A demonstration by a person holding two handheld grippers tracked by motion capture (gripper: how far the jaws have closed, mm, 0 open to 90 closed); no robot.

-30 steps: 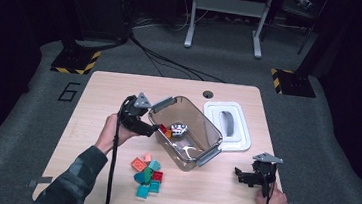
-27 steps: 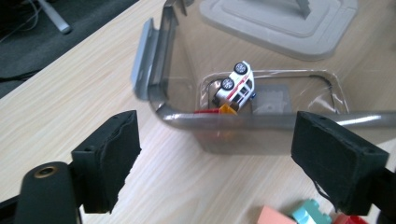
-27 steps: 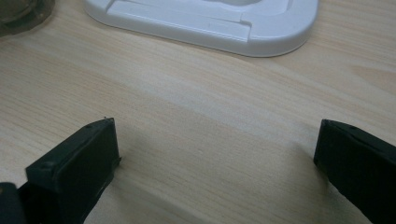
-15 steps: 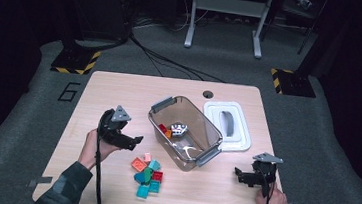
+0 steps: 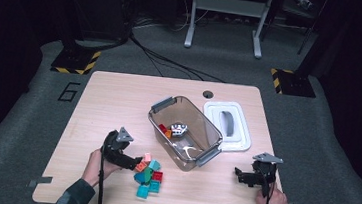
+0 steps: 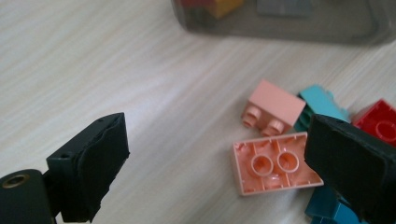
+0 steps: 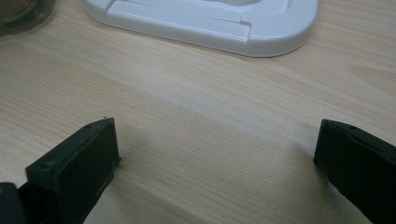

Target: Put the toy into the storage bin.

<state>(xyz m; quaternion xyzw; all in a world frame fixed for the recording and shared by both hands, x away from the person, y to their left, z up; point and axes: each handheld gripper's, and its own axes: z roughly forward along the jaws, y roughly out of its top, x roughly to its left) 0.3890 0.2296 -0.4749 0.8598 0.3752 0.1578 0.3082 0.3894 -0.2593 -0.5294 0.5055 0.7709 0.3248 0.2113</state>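
A "6" is painted on the grey floor (image 5: 32,118).

Toward the far right of the desk (image 5: 119,96) you have a white lid (image 5: 227,125) lying flat, just beside the clear bin's right side. A small round hole (image 5: 208,94) sits near the far edge. On the floor you see a painted "6" (image 5: 69,92), hazard-striped plates (image 5: 75,61) and cables (image 5: 172,63).

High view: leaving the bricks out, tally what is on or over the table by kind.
Clear bin: 1
White lid: 1
Hand-held grippers: 2, left hand-held gripper, right hand-held gripper
Total: 4
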